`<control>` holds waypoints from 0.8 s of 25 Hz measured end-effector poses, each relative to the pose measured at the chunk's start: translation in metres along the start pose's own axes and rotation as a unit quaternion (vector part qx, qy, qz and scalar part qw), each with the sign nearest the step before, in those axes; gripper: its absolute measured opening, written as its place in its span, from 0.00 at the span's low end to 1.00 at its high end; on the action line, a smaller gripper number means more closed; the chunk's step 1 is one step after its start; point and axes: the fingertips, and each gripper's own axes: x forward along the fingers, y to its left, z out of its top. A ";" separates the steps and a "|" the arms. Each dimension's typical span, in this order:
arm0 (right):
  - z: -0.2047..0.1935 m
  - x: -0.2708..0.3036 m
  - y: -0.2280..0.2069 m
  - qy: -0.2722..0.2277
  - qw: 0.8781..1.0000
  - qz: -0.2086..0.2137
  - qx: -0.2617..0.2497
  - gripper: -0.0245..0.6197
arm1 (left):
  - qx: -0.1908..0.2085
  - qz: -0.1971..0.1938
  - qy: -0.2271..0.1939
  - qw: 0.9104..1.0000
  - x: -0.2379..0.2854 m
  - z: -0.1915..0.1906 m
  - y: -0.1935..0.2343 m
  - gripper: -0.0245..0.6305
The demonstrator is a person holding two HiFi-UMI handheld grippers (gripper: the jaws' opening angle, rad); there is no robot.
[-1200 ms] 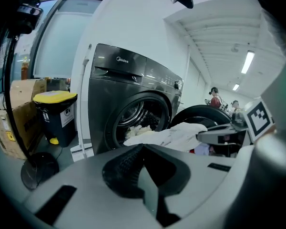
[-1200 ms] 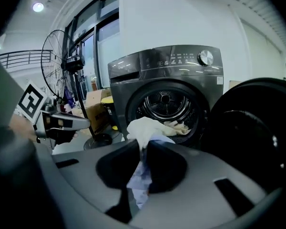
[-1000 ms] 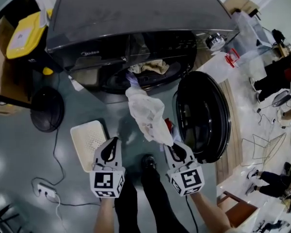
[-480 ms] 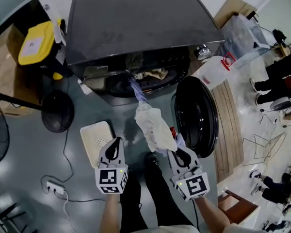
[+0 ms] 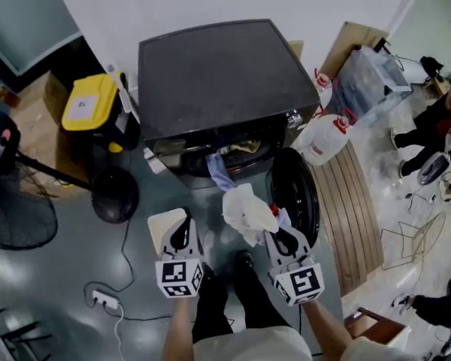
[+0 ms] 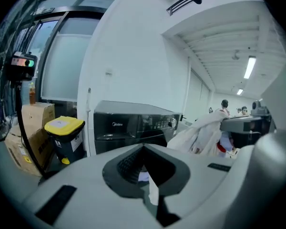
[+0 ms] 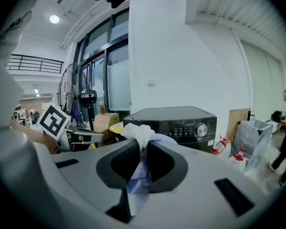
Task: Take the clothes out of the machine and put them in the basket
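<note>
Progress: early, by my reading. One white garment is out of the washing machine and hangs bunched just ahead of the right gripper. A bluish strip seems to run from it back to the machine's mouth, so it may not be fully free. More clothes show in the drum, well ahead of both grippers. The door stands open just ahead and to the right of the right gripper. The white basket sits on the floor below the left gripper, partly hidden by it; nothing visible in the part I can see. Left to do: carry this piece across, drop it, go back for the rest.

Right gripper: jaws clamped on the garment, white and bluish cloth pinched between them and spilling over the tips.
Left gripper: jaws together, nothing caught that I can make out.

Pose: person stands facing the machine, both forearms held out in front, grippers side by side and apart, pointing at the machine and tipped slightly down.
</note>
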 end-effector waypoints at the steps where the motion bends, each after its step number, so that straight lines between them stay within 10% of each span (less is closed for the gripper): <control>1: 0.011 -0.005 0.001 -0.005 1.000 0.000 -0.001 0.12 | 0.004 -0.002 -0.006 1.000 -0.004 0.013 -0.003 0.07; 20: 0.125 -0.020 0.054 -0.049 0.994 0.077 -0.059 0.12 | -0.007 0.094 -0.075 0.993 -0.118 0.103 0.028 0.07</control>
